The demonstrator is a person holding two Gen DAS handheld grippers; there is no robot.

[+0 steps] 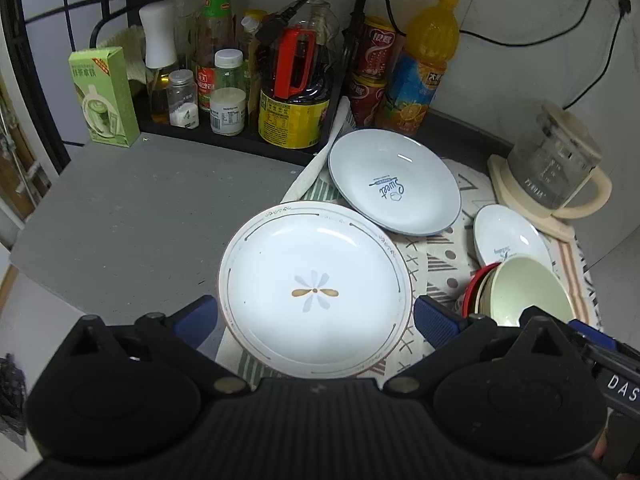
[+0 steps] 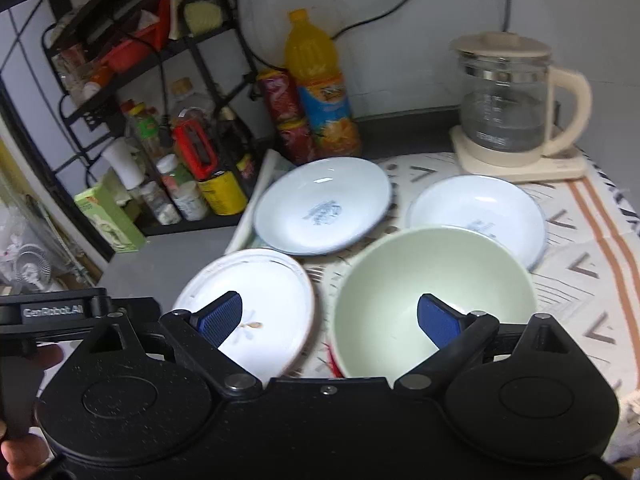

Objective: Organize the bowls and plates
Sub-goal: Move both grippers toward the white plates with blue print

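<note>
While the left tool point(image 1: 316, 314) hangs spread wide with nothing between its pads, the flower plate point(image 1: 315, 291) lies flat below it, its left rim overhanging the patterned cloth point(image 1: 442, 266) onto bare grey tabletop point(image 1: 152, 224). The right tool point(image 2: 329, 320) also gapes empty above the pale green bowl point(image 2: 434, 280), which tops a bowl stack just beside that plate. Two blue-rimmed plates point(image 1: 394, 182) point(image 1: 510, 236) lie behind, near the kettle point(image 1: 554, 168) and bottles point(image 1: 428, 64); open room remains at left.
</note>
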